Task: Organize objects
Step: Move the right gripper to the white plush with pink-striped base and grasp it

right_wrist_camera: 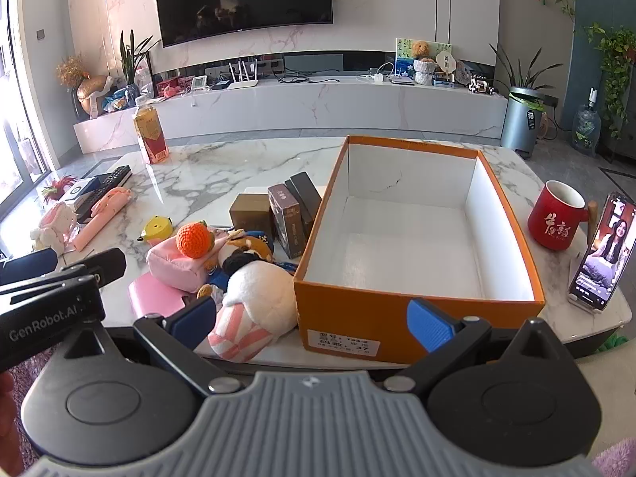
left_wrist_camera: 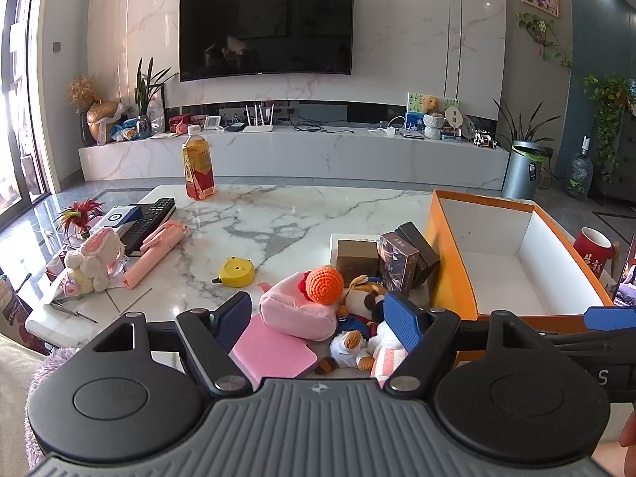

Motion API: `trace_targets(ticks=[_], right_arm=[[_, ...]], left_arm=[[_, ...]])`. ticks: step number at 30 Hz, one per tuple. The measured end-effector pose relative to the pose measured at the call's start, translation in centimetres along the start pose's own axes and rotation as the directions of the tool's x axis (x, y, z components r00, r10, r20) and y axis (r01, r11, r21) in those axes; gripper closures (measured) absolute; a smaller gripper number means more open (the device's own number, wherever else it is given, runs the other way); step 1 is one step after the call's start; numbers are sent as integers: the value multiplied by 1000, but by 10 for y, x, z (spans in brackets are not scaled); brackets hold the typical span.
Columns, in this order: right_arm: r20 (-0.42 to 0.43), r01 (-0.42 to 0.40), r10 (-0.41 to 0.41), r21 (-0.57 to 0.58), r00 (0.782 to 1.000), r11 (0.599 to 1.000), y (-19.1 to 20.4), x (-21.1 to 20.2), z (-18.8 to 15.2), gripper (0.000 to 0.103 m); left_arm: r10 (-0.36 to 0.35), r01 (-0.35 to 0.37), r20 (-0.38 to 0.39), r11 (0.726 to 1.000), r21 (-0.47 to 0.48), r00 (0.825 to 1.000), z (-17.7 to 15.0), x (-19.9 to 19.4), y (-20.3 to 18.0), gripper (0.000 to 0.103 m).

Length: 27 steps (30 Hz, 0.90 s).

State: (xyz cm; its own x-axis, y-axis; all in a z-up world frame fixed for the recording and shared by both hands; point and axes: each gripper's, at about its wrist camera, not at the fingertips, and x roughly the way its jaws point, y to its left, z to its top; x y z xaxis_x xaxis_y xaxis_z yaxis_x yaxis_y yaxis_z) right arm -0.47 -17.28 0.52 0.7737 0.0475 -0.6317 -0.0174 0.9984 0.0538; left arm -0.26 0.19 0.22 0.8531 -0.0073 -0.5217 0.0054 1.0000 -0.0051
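An empty orange box (right_wrist_camera: 357, 312) with a white inside (left_wrist_camera: 449, 262) stands on the marble table (right_wrist_camera: 246, 159). Left of it lies a heap: a pink pouch (left_wrist_camera: 294, 316) (right_wrist_camera: 175, 264), an orange crochet ball (left_wrist_camera: 324, 284) (right_wrist_camera: 193, 239), plush toys (right_wrist_camera: 258, 298) (left_wrist_camera: 361, 342), a pink notebook (left_wrist_camera: 272, 351) and small dark boxes (right_wrist_camera: 288, 214) (left_wrist_camera: 397, 262). My left gripper (left_wrist_camera: 318, 320) hovers open just before the heap, nothing between its pads. My right gripper (right_wrist_camera: 312, 322) stands open at the box's near wall, next to the striped plush.
A red mug (right_wrist_camera: 556, 218) and a phone on a stand (right_wrist_camera: 602, 254) sit right of the box. A yellow tape measure (left_wrist_camera: 236, 272), pink selfie stick (left_wrist_camera: 155, 252), remote (left_wrist_camera: 149, 218), knitted bunny (left_wrist_camera: 95, 258) and tea bottle (left_wrist_camera: 197, 167) lie further left and back.
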Motion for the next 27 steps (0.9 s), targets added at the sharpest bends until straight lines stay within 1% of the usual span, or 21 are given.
trace_targets(ticks=[12, 22, 23, 24, 27], right_arm=[[-18, 7, -7, -7, 1000, 1000, 1, 5, -1, 1], [-23, -23, 22, -21, 999, 1000, -1, 20, -1, 2], [-27, -30, 29, -26, 999, 999, -1, 22, 0, 4], [-33, -39, 37, -32, 999, 999, 0, 25, 0, 11], [-65, -72, 69, -39, 996, 997, 3, 36, 1, 26]], left_arm=[[-11, 11, -13, 1000, -4, 1000, -2, 3, 0, 20], [-70, 70, -39, 998, -2, 997, -2, 16, 8, 25], [-78, 78, -45, 997, -4, 996, -1, 18, 9, 28], [-88, 87, -53, 996, -7, 995, -1, 21, 10, 30], [-119, 118, -75, 993, -11, 990, -2, 29, 12, 36]])
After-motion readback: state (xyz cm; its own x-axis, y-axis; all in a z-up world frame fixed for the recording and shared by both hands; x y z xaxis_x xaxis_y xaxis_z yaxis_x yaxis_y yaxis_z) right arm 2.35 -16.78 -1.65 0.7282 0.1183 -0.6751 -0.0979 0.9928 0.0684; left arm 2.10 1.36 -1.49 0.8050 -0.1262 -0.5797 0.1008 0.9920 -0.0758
